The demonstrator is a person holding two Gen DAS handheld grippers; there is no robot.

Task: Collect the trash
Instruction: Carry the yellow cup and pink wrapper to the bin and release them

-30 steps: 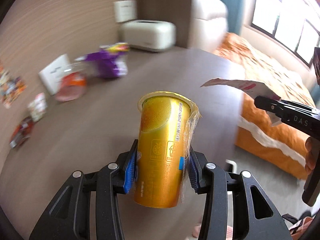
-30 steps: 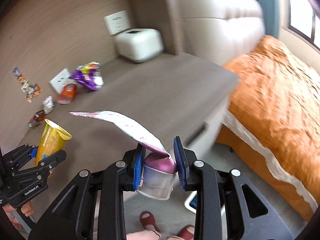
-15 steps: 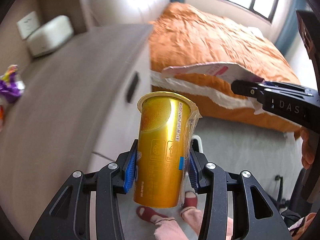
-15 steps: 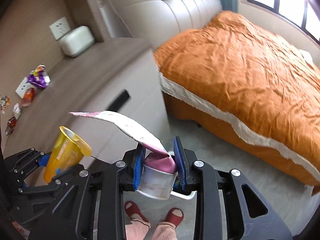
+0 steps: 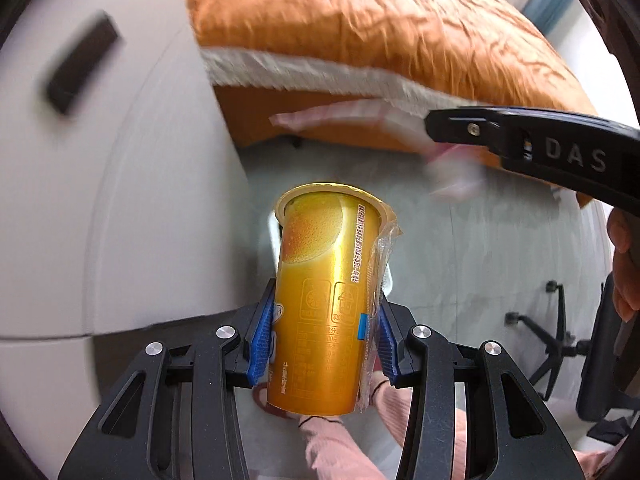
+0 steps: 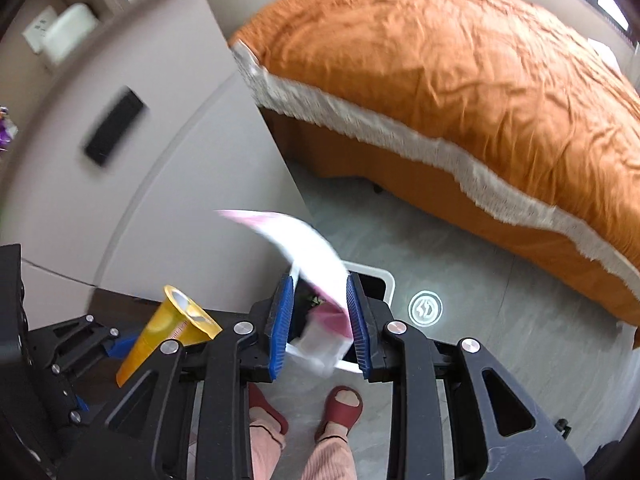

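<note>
Orange bed [image 6: 460, 80], white cabinet [image 6: 168, 160] (dark handle [image 6: 114, 132]).

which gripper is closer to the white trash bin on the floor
Right. The right gripper hangs directly above the white trash bin, its jaws parted with the pink-lidded cup loose between them. The left gripper, holding the orange cup, sits off to the bin's left.

Both wrist cameras ride close behind their fingers, tilted down at the floor [image 6: 500, 280] beside the bed [image 6: 460, 80]. Each catches the orange cup [image 5: 326, 300] and cabinet front [image 5: 120, 200]
</note>
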